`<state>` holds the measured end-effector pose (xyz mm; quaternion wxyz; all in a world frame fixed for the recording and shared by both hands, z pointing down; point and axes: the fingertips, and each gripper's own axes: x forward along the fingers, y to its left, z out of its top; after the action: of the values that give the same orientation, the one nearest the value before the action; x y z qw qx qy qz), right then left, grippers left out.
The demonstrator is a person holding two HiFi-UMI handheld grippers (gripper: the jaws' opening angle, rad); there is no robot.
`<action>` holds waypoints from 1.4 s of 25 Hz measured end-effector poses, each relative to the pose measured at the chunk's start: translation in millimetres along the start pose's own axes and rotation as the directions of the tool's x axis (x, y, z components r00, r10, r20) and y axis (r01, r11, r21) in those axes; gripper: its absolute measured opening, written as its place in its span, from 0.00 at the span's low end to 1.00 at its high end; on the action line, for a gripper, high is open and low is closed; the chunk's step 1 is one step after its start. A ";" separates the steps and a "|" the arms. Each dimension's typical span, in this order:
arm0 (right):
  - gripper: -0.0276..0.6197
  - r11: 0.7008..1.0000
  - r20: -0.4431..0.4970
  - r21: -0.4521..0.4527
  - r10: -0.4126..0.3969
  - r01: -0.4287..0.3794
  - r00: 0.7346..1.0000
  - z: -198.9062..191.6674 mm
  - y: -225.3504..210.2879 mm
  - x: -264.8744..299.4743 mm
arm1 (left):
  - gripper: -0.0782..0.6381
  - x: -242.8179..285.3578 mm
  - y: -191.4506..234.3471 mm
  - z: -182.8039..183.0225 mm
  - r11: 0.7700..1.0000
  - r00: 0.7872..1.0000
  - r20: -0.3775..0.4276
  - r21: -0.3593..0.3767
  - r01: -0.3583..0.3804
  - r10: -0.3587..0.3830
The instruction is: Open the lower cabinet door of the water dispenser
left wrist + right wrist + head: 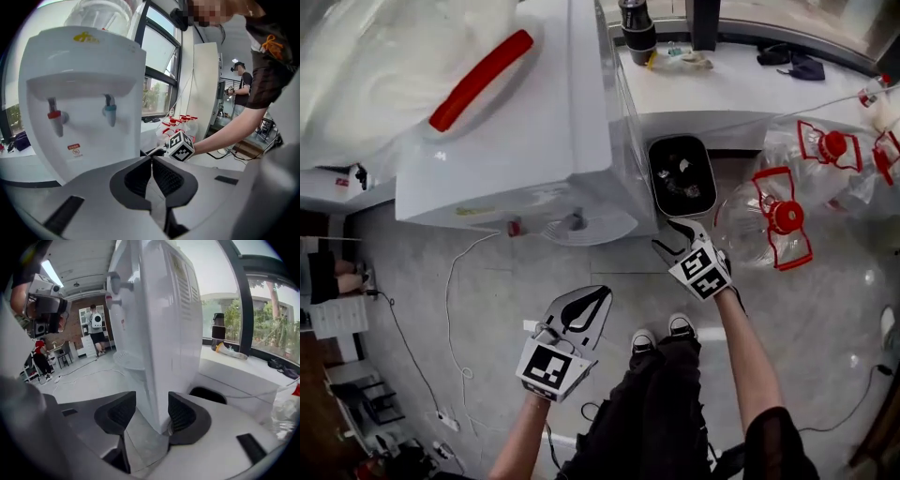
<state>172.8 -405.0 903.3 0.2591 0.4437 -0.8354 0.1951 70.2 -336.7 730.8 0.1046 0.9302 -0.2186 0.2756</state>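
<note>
The white water dispenser (pixel 534 141) stands before me with a bottle with a red handle (pixel 478 80) on top. Its red tap (pixel 55 117) and blue tap (pixel 110 112) face the left gripper view; the lower cabinet door is hidden in all views. My left gripper (pixel 600 293) hangs over the floor in front of the dispenser, jaws shut and empty (pixel 151 161). My right gripper (pixel 671 234) is at the dispenser's front right corner, open, with nothing between its pads. In the right gripper view that corner edge (pixel 159 333) rises just beyond the gap of the right gripper (pixel 152 404).
A black bin (pixel 682 173) sits against the dispenser's right side. Clear water jugs with red caps (pixel 778 220) lie on the floor to the right. A white ledge (pixel 741 84) carries a dark bottle (pixel 637 28). A white cable (pixel 455 309) runs over the floor at left.
</note>
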 end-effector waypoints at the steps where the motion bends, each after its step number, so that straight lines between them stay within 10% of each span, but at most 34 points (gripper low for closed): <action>1: 0.37 1.000 -0.001 -0.012 0.009 -0.009 1.000 -7.2 -4.4 14.1 | 0.14 7.7 3.2 -7.2 1.000 1.000 -0.004 0.001 -0.004 0.004; 20: 0.38 1.000 -0.061 -0.029 -0.014 0.012 0.998 -28.8 -5.2 67.0 | 0.14 28.9 18.7 -39.9 1.000 1.000 -0.010 -0.012 -0.027 0.026; 35: 0.30 0.942 -0.155 -0.037 0.325 -0.334 0.933 -80.0 192.9 23.0 | 0.14 -56.9 1.7 -59.7 0.981 0.987 -0.034 -0.109 -0.162 0.159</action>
<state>20.2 -273.0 961.9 0.2971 0.2733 -0.8824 0.2417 -1.3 -299.5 748.4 0.1364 0.8988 -0.3068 0.2820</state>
